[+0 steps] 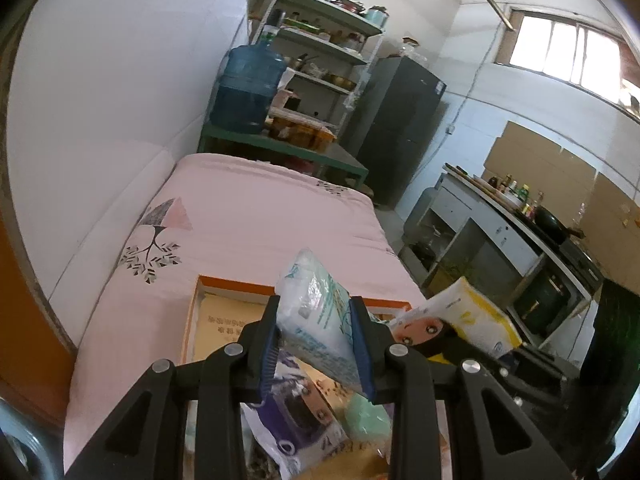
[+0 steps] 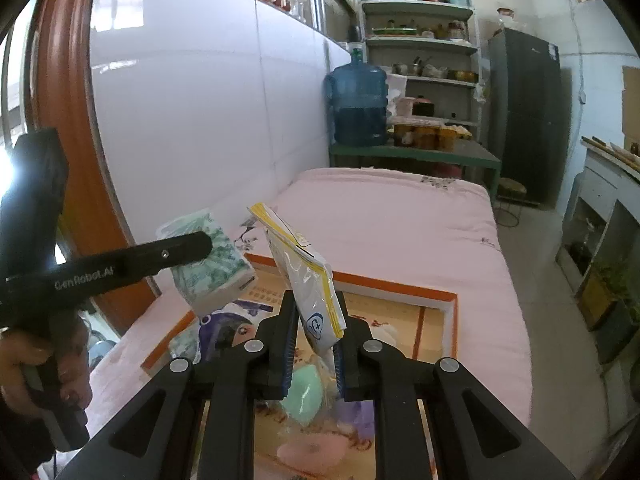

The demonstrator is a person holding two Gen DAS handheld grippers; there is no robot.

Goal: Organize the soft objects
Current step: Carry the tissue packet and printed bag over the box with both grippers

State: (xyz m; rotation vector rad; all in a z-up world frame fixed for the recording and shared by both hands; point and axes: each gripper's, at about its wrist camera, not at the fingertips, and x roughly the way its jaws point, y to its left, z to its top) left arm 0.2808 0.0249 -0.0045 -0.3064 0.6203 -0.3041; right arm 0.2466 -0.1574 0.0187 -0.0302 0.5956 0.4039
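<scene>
My left gripper is shut on a white and green tissue pack, held tilted above an orange-rimmed box on the pink bed. My right gripper is shut on a white and yellow tissue pack, upright over the same box. In the right wrist view the green pack hangs to the left, with a left finger across it and a person's hand on the handle. Inside the box lie a purple pack, a mint green soft item and a pink one.
The pink bed runs along a white tiled wall on the left. Past its far end stand a green table with a blue water jug, a shelf rack and a dark fridge. A kitchen counter lines the right.
</scene>
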